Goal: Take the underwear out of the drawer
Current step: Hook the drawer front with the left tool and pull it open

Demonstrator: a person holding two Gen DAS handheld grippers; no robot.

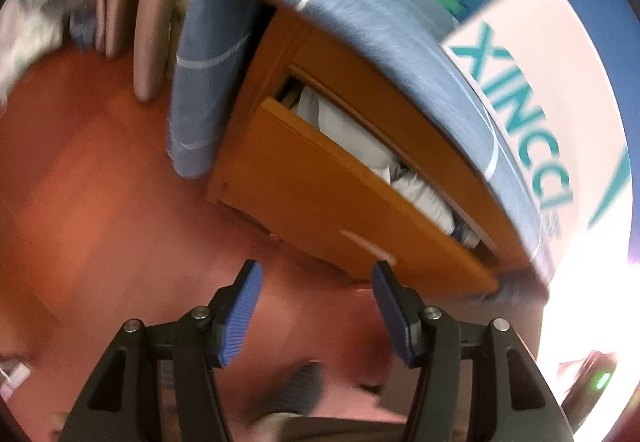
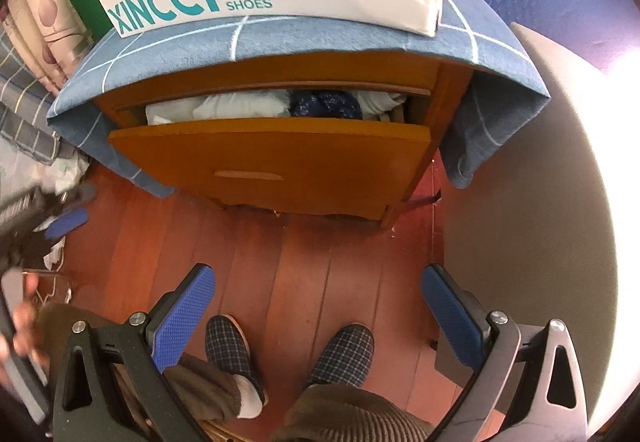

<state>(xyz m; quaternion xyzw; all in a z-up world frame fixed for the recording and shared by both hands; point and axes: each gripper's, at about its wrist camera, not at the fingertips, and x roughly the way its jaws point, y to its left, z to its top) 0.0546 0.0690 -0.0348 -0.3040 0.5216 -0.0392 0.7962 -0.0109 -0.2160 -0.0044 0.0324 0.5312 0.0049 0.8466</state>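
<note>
From the left wrist view, the left tool (image 1: 316, 274) stood part open with nothing between its blue pads, hanging over the red wooden floor (image 1: 100, 182). Ahead of it and to its right, the orange wooden drawer (image 1: 320, 186) was pulled partly out of the cabinet. Pale folded underwear (image 1: 360, 138) lay in the gap behind the drawer front, well beyond the fingertips. A blue checked cloth (image 1: 372, 26) draped the cabinet top, and a white shoe box (image 1: 560, 90) sat on it.

From the right wrist view, the right tool (image 2: 318, 282) gaped wide and held nothing, poised above the floor and the person's two plaid slippers (image 2: 288, 346). Straight ahead of it the drawer (image 2: 272, 158) stood partly open, its handle slot facing the tool. Inside lay the light underwear (image 2: 240, 106) and, beside it, a dark blue patterned piece (image 2: 326, 104). The left tool (image 2: 68, 220) showed blurred, far to the left, apart from the drawer.
</note>
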